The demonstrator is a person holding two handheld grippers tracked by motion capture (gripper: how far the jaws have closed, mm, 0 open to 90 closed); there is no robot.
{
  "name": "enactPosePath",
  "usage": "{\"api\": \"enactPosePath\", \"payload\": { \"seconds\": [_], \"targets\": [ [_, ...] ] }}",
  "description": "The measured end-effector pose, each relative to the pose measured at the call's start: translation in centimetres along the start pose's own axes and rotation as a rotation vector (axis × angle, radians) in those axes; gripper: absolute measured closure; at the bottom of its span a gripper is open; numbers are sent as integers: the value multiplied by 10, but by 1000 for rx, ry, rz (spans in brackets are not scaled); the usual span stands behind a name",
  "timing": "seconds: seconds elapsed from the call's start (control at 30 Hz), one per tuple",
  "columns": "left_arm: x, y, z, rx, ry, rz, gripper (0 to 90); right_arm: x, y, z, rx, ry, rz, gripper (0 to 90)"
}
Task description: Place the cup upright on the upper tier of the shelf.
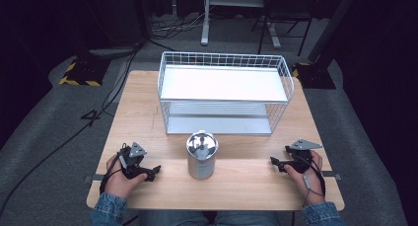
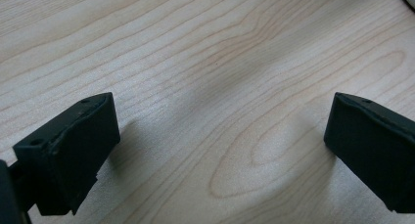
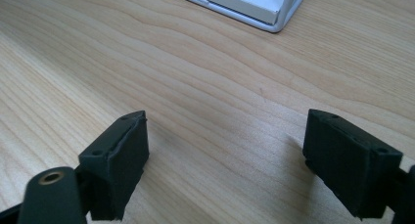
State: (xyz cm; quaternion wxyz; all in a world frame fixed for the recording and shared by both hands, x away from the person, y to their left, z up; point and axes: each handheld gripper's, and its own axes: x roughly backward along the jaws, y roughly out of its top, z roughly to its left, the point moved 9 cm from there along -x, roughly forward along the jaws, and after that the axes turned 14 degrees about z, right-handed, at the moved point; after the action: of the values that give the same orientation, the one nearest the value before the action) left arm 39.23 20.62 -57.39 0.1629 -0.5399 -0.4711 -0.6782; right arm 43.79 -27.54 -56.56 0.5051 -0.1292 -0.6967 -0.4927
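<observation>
Near the front edge of the pale wooden worktop (image 1: 148,117), midway between its two front corners, stands a lidded, shiny steel canister (image 1: 201,155), upright, its long axis vertical and a small knob on its lid. It sits just in front of the white wire basket-shelf with a flat white deck (image 1: 224,93), which takes up the middle and far part of the worktop; the two look close but apart.

The left gripper (image 1: 151,173) rests by the front-left corner and the right gripper (image 1: 276,163) by the front-right corner, each pointing inward, so the canister lies between them, straight along the line each pair of jaws faces. The left gripper looks a little nearer to it, though the difference is slight. In the left gripper view the jaws stand wide and released, with bare wood grain between them; in the right gripper view the jaws are likewise spread with nothing held, and a corner of the white shelf (image 3: 254,9) shows at the top.

A grasp would likely come sideways at the round wall. A pale sliver at the top right corner of the left gripper view cannot be identified. The canister's contents are hidden by the lid.
</observation>
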Motion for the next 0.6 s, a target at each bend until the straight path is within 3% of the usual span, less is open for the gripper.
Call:
{"api": "enactPosePath", "payload": {
  "seconds": [0.3,0.37,0.43,0.47,0.5,0.53,0.6],
  "targets": [
    [1,-1,0,-16,0,-3,12,0,0,0,0,0,-1,176],
    [4,-1,0,-5,0,0,61,0,0,0,0,0,-1,176],
    [6,1,0,-2,0,-9,212,0,0,0,0,0,0,176],
    [10,1,-1,9,-14,-9,210,0,0,0,-1,0,-1,176],
    [10,1,-1,9,-14,-9,153,0,0,0,-1,0,-1,176],
    [14,1,-2,-12,-17,-8,142,0,0,0,-1,1,-1,176],
    [19,2,-3,-13,-16,-18,188,0,0,0,-1,2,-2,176]
  ]
}}
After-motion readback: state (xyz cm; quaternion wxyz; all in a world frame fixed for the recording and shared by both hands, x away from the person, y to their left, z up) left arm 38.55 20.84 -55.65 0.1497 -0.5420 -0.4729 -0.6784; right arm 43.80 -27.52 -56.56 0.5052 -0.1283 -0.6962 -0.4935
